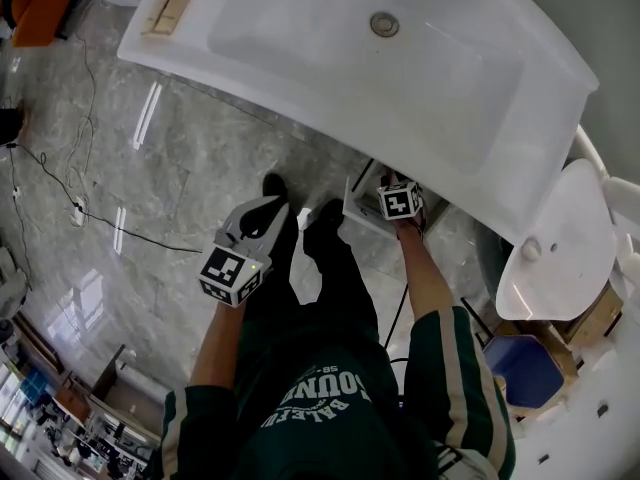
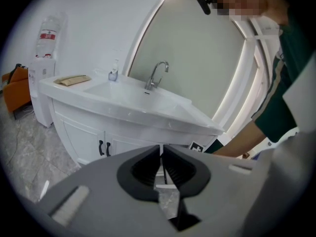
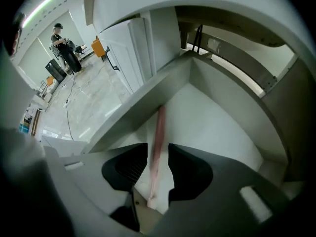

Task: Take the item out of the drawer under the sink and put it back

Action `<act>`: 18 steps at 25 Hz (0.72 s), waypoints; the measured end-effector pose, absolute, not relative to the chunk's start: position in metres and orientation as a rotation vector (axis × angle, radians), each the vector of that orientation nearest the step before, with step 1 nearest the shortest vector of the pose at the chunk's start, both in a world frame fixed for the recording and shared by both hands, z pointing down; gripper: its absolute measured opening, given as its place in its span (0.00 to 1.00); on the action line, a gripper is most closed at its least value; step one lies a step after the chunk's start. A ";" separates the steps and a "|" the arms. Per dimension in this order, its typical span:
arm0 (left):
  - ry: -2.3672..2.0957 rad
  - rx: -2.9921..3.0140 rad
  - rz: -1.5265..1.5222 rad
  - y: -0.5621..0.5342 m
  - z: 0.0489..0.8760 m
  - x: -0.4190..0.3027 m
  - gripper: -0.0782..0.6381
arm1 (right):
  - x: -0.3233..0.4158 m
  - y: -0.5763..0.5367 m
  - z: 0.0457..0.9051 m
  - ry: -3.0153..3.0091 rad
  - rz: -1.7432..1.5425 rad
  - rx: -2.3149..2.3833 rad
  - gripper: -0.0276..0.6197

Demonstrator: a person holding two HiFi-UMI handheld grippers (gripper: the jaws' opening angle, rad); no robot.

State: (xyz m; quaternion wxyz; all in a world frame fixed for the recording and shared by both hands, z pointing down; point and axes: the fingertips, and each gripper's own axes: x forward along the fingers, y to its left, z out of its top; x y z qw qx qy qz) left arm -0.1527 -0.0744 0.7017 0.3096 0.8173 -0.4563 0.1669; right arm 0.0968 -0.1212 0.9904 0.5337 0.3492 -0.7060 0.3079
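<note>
Inside the drawer (image 3: 212, 112) under the sink (image 1: 400, 88), the right hand-held gripper (image 3: 158, 149) is straddling the pink item (image 3: 159, 127), jaws parted around it; the taking-out is seemingly not yet starting. The left hand-held gripper (image 2: 161, 151) is idling, clenched and empty.

Head view looks steeply down over the white rectangular sink basin (image 1: 330, 58); I see it side-on, farther off, in the left gripper view, while the right gripper view peers close into the white open drawer (image 3: 217, 112).
</note>
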 end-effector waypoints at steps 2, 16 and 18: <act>-1.210 2.149 0.440 -0.074 0.704 -0.154 0.21 | 0.101 -0.121 0.996 -1.661 0.703 0.837 0.23; -1.215 2.150 0.420 -0.079 0.693 -0.157 0.21 | 0.114 -0.118 0.989 -1.592 0.697 0.841 0.12; -1.209 2.156 0.418 -0.079 0.690 -0.156 0.21 | 0.116 -0.120 0.982 -1.593 0.691 0.847 0.12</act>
